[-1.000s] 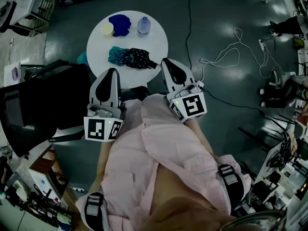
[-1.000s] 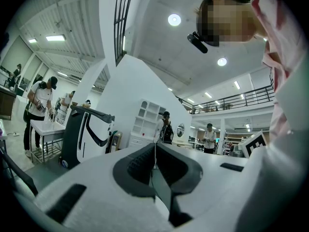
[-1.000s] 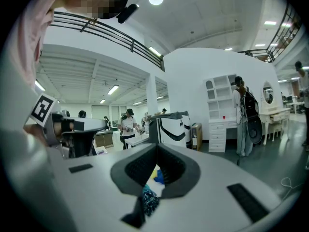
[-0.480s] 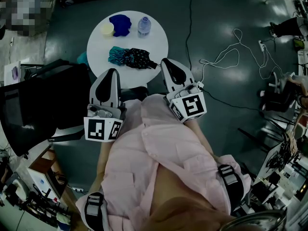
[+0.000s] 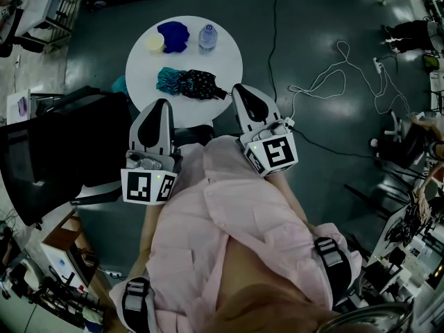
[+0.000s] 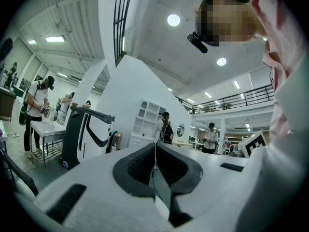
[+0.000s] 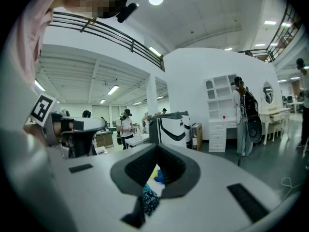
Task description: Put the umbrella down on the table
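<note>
The folded umbrella (image 5: 191,82), teal at one end and dark patterned at the other, lies on the round white table (image 5: 229,61) near its front edge. Both grippers are held close to the person's pink shirt, short of the table and apart from the umbrella. My left gripper (image 5: 161,106) is shut and empty; in the left gripper view its jaws (image 6: 155,146) meet at the tip. My right gripper (image 5: 243,92) is shut and empty too. Through the slot below its closed tips (image 7: 157,149) a bit of the patterned umbrella (image 7: 149,199) shows.
A blue cloth (image 5: 173,35), a yellow lid or cup (image 5: 154,41) and a clear bottle (image 5: 207,36) sit at the table's far side. A black chair (image 5: 62,144) stands left of me. White and black cables (image 5: 333,82) trail over the floor to the right.
</note>
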A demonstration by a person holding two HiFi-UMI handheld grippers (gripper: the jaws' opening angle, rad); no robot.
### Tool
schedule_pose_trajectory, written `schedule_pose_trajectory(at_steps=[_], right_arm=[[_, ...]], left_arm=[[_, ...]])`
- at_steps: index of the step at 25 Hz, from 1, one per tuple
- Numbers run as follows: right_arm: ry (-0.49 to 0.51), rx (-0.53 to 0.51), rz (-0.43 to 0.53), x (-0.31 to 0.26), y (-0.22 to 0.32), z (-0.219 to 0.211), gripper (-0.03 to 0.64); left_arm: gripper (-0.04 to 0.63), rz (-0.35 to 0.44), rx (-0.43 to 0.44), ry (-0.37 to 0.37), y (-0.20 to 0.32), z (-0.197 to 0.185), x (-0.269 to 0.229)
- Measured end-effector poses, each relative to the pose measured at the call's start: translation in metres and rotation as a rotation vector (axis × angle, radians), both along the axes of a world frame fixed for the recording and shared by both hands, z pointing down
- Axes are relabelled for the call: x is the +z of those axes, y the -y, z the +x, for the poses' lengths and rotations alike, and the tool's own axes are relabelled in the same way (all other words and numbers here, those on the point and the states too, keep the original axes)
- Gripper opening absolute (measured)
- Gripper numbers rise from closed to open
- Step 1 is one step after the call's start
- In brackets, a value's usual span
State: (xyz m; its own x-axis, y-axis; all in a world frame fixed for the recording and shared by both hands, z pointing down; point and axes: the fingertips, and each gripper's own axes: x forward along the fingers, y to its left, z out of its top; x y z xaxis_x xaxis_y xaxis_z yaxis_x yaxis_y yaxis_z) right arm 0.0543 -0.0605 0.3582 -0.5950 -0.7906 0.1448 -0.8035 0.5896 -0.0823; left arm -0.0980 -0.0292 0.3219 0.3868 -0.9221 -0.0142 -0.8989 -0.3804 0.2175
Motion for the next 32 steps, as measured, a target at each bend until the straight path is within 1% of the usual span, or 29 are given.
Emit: schedule_pose_trajectory(at_steps=[20, 26, 29, 32], right_arm=[[-0.002, -0.031, 0.004, -0.001, -0.002, -0.009, 0.031], [-0.015, -0.04, -0.004, -0.002, -0.001, -0.016, 0.031], [-0.017, -0.071, -0.01, -0.004, 0.002, -0.029, 0.029], [-0.027, -0.129, -0.004, -0.008, -0.002, -0.048, 0.029]], left_arm=[[0.021, 0.003, -0.018, -0.003, -0.005, -0.003, -0.002], [0.021, -0.015, -0.009, 0.002, -0.006, -0.001, 0.001], [0.022, -0.011, 0.008, 0.009, -0.003, 0.006, 0.003], [0.021, -0.02, 0.032, 0.011, -0.003, 0.013, 0.008]])
